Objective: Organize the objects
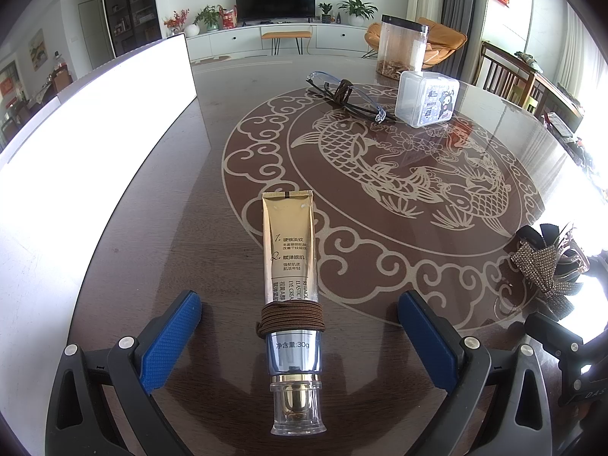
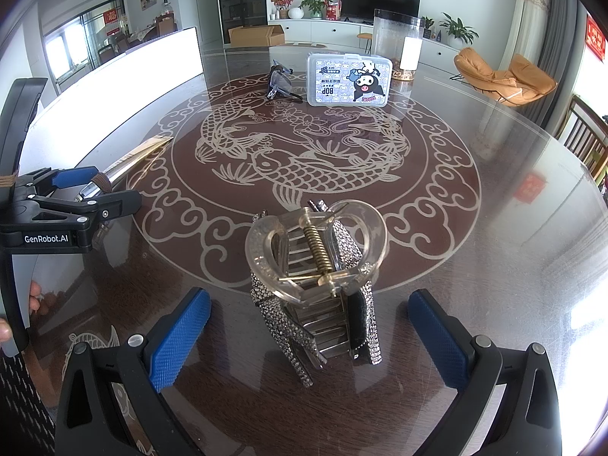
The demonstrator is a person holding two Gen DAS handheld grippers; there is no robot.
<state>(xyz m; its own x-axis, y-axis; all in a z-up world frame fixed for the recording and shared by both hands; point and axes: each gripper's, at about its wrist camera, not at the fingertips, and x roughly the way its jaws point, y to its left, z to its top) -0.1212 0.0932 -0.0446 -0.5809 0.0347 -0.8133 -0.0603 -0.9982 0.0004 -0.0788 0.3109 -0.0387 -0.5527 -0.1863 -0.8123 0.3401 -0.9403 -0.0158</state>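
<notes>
**Both grippers wide, nothing held**

L gripper (image 1: pixel 300 336) spread apart w/ gold tube (image 1: pixel 289 262) lying flat btwn its fingers, untouched. R gripper (image 2: pixel 309 336) also spread, hair clip (image 2: pixel 317 285) standing btwn fingers. Glasses (image 1: pixel 344 93) & plastic box (image 1: pixel 425 98) far side of table (image 1: pixel 171 228).

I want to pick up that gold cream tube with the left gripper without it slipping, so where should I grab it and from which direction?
Judging by its pose, grip the gold cream tube across its round silver collar, just behind the brown hair tie. It lies flat, cap toward the left gripper, whose jaws stand open either side, so come straight forward along its length. The flat crimped far end would likely flex.
</notes>
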